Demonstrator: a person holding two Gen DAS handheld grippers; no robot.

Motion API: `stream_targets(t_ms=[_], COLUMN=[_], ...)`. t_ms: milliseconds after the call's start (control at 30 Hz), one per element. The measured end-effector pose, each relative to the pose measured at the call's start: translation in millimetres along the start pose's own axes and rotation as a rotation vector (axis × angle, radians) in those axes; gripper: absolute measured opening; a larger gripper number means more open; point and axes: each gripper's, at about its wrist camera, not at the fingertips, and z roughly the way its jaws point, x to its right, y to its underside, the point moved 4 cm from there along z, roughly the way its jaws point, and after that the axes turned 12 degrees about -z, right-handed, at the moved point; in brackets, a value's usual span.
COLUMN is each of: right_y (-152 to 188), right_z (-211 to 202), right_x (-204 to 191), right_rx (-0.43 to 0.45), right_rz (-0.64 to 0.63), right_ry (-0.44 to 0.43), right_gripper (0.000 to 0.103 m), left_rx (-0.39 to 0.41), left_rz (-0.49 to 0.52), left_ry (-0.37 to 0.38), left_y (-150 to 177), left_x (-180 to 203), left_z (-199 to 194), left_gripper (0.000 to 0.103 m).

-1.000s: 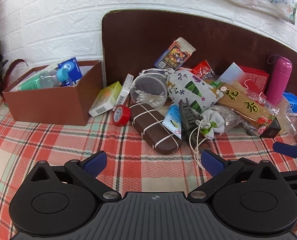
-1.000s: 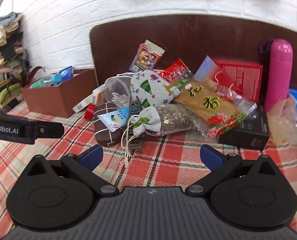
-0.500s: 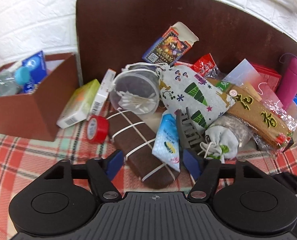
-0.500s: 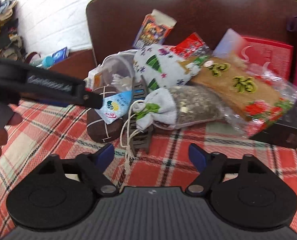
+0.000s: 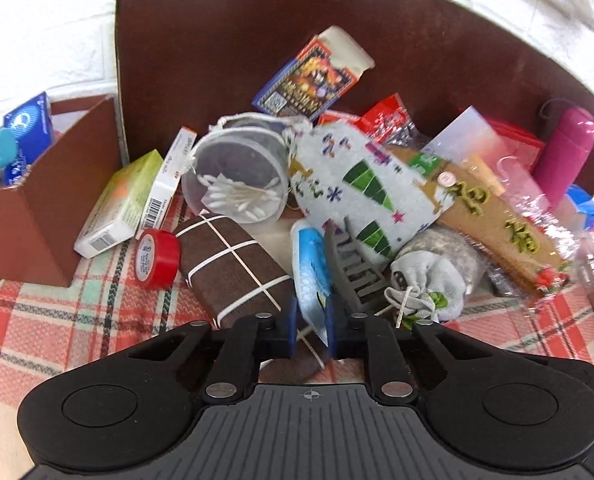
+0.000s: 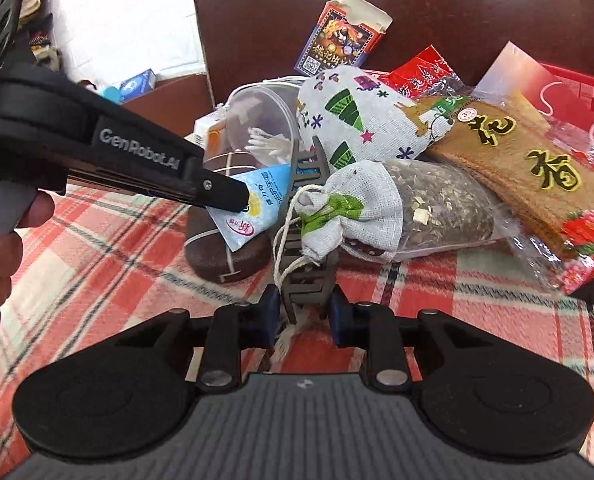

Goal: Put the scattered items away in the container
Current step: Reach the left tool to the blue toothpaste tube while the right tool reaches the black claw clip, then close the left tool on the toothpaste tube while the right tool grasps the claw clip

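Left wrist view, read from the left: the box [image 5: 37, 200] is seen at the far edge, partly filled, well apart from the pile. Next a red tape roll [image 5: 159, 258] and a brown case [image 5: 233, 268] are found on the plaid cloth [image 5: 57, 320]. At centre the left gripper [image 5: 311, 326] is closed on the lower end of the blue sachet [image 5: 309, 268], whose long axis runs away from the fingers, up into the pile. Just right of it the grey hair claw [image 5: 353, 268] is seen, its long axis likewise pointing away.

In the right wrist view, the right gripper [image 6: 300, 312] is drawn in around the near end of the hair claw [image 6: 307, 280]; firm contact cannot be confirmed, since a white drawstring [image 6: 287, 240] is draped across it. Further right lies the herb pouch [image 6: 397, 208].

The box is judged to lie leftward of both grippers, the left being nearer.
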Motion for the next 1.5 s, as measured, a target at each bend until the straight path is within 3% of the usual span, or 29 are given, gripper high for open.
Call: stream_targets(t_ms=[233,400,467,500,567,600,667,733,967,1167,1233,1267,1400,1500], right_y=[22,58,74,79,80,81,73,65,36,35,37,37,35,32], right_z=[-56,-86,-89,-93,-102,-107,-116,-123,-121,-92,-90,-89,-97,-110], right_x=[2,11,18,20,16,14,6,-1,-15,-7,-6,-5,-7,-2], right_rx=[0.023,0.0,-0.05,-0.078,-0.075,-0.073,-0.054,-0.025,0.053,-0.013,-0.01,-0.009,0.014,0.04], right_rz=[0.154,0.313,0.337,0.322,0.266,0.236,0.148,0.063,-0.057,-0.014,0.018,0.028,0.007,-0.011], right_ry=[-0.212,-0.326,-0.255,-0.191,-0.123,-0.088,-0.01,0.054,0.063,0.048,0.015,0.002,-0.002,0.043], right_gripper=[0.023,0.024,0.031,0.034,0.04,0.051,0.063,0.063,0.05,0.046,0.034,0.003,0.001,0.001], left_rx=[0.018,-0.029,-0.063,-0.07,-0.075,-0.072,-0.05,-0.022,0.012,0.001,-0.005,-0.009,-0.02,-0.029], left_rz=[0.01,-0.039,-0.054,-0.062,-0.08,-0.089,-0.099,-0.099,-0.077,-0.06,-0.055,-0.052,-0.038,-0.032], left_ry=[0.022,0.005,-0.015,-0.025,-0.044,-0.051,-0.041,-0.03,-0.001,0.015,0.018,0.021,0.031,0.042], left_y=[39,83,98,103,109,111,108,104,100,105,106,107,107,105], left_x=[1,-18,-26,-29,-36,-39,-41,-42,-34,-26,-24,-24,-20,-16], left_z=[-62,-91,-92,-92,-94,-95,-102,-111,-121,-119,-118,-116,-111,-104], left_gripper=[0.003,0.003,0.008,0.029,0.034,0.036,0.042,0.045,0.047,0.053,0.053,0.053,0.054,0.054])
